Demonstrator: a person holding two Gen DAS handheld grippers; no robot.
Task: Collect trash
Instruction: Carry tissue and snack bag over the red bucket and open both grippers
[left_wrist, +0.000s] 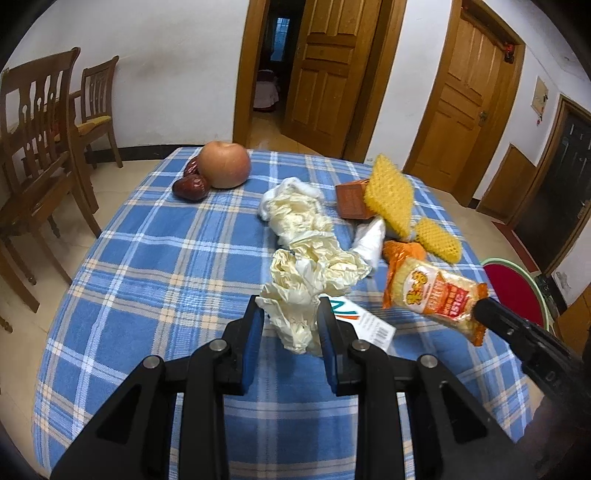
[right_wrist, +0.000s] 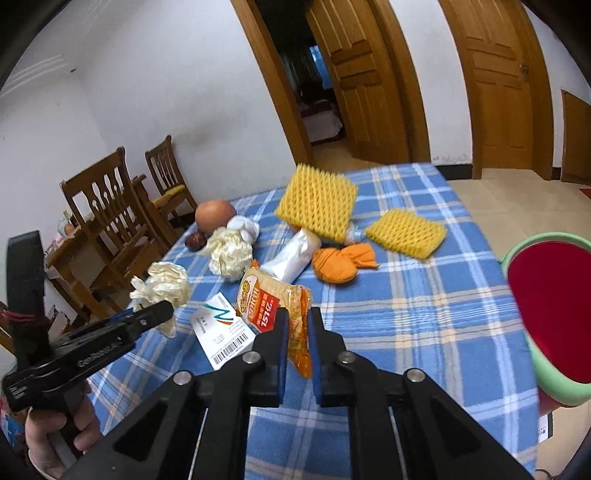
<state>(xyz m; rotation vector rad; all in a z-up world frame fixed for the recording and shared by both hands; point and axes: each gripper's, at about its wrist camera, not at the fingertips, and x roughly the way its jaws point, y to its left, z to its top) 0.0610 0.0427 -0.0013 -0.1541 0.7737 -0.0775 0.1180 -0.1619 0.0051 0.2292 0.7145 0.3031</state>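
Snack wrapper (right_wrist: 275, 306) between right fingers (right_wrist: 282, 332)

On the checked tablecloth (left_wrist: 147, 258) lie two yellow foam nets (right_wrist: 316, 205), one apple (left_wrist: 224, 165), two red dates (left_wrist: 191, 187), one snack packet (right_wrist: 271, 302), one orange bundle (right_wrist: 338, 264), one printed card (right_wrist: 221, 332), perhaps three crumpled cream papers (left_wrist: 306, 221), upper left two wooden chairs (left_wrist: 40, 122).
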